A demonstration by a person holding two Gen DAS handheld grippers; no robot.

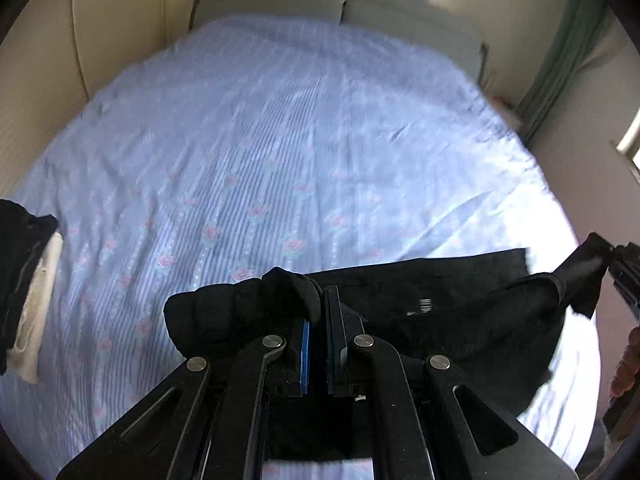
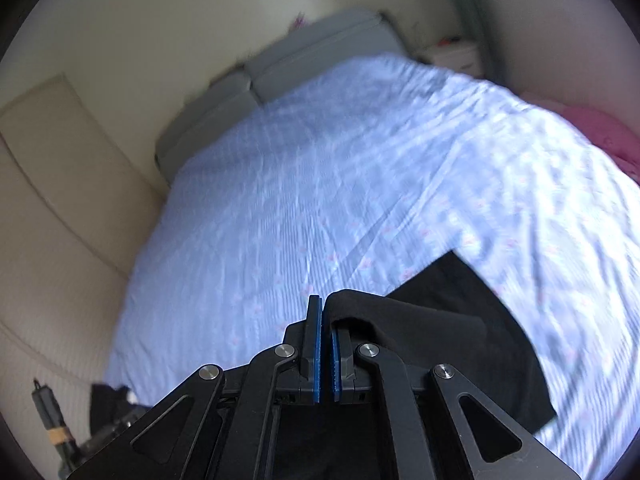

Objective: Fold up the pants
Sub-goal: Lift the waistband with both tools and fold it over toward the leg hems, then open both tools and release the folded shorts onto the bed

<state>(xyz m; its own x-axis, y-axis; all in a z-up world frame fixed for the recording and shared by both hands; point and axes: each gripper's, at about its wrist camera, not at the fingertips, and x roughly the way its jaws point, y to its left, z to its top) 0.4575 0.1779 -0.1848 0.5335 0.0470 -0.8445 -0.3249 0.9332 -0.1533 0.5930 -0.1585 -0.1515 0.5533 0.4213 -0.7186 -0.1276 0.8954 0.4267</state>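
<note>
Black pants [image 1: 460,300] hang stretched between my two grippers above a bed with a pale blue flowered sheet [image 1: 280,152]. My left gripper [image 1: 318,300] is shut on a bunched edge of the pants. My right gripper [image 2: 325,308] is shut on another edge of the pants [image 2: 460,320], which drape to the right of it. In the left wrist view the right gripper [image 1: 618,264] shows at the right edge, pinching a corner of the cloth. The lower part of the pants is hidden behind my gripper frames.
Grey pillows [image 1: 332,0] lie at the bed's far end. A folded pile of black and white clothes [image 1: 24,288] sits at the bed's left side. A beige padded wall [image 2: 60,208] runs along the left. Pink cloth [image 2: 600,132] lies at the far right.
</note>
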